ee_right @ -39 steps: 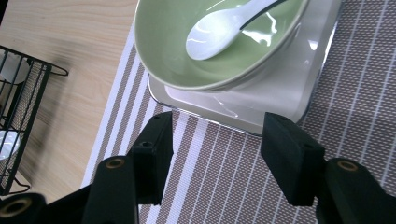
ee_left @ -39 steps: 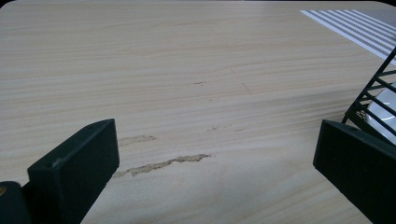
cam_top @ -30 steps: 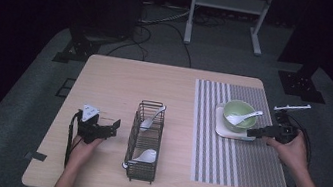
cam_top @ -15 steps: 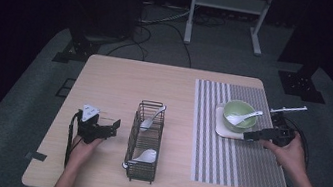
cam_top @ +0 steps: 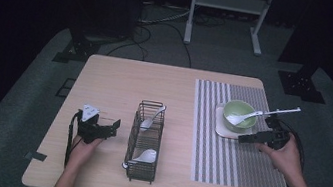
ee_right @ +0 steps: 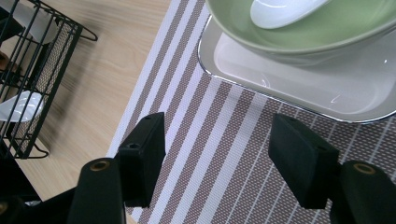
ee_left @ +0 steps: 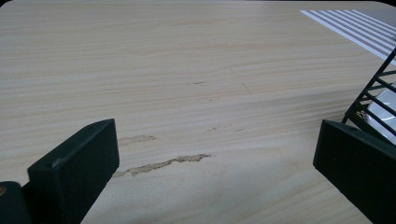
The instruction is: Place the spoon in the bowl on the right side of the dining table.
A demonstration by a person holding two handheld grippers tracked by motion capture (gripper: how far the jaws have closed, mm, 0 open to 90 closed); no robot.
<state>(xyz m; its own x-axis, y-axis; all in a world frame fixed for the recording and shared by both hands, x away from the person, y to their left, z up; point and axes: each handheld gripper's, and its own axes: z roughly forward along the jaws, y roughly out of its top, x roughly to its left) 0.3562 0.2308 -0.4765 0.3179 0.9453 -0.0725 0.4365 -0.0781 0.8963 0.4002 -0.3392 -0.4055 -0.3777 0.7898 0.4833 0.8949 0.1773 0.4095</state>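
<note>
The right gripper (cam_top: 247, 138) was held over the striped mat (cam_top: 225, 158), just beside the near edge of the tray (cam_top: 220, 128). Its jaws were spread apart with nothing between them and had just been opening further. In the right gripper view, only mat was seen between the two pads (ee_right: 142, 154).

The green bowl (cam_top: 240, 109) was seated on the tray, at the far right of the table (cam_top: 121, 76). A white spoon (cam_top: 244, 117) was lying in the bowl, its handle resting over the right rim.

The left gripper (cam_top: 107, 129) was held low at the near left of the table, just left of the wire basket (cam_top: 145, 143). Its jaws were released and empty over bare wood. Two more white spoons (cam_top: 144, 156) were seen inside the basket.
</note>
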